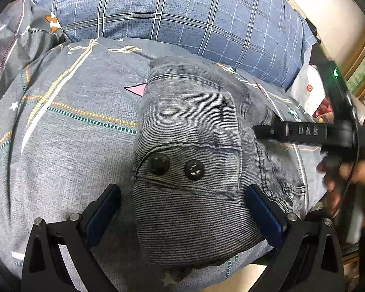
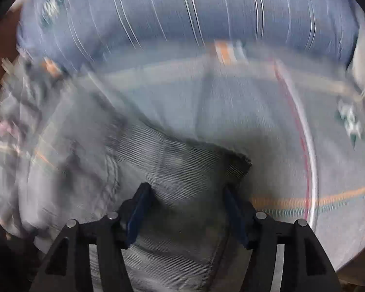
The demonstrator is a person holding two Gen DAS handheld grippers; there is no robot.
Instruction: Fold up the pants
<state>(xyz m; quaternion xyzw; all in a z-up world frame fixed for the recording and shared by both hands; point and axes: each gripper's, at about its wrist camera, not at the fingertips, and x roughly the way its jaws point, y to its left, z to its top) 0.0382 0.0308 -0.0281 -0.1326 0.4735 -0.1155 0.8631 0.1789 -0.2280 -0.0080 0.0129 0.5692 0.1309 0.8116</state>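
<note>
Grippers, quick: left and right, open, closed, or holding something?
Left gripper: open, fingers either side of the folded pants.
Right gripper: open, pants between its fingers; view blurred.

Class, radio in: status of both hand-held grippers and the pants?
Left hand-held gripper open, straddling folded grey denim pants. Right hand-held gripper open over pants; view blurred. Nothing in the way.

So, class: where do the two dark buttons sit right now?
In the left wrist view, the buttons sit centre frame on the folded pants, just ahead of the open left gripper.
</note>
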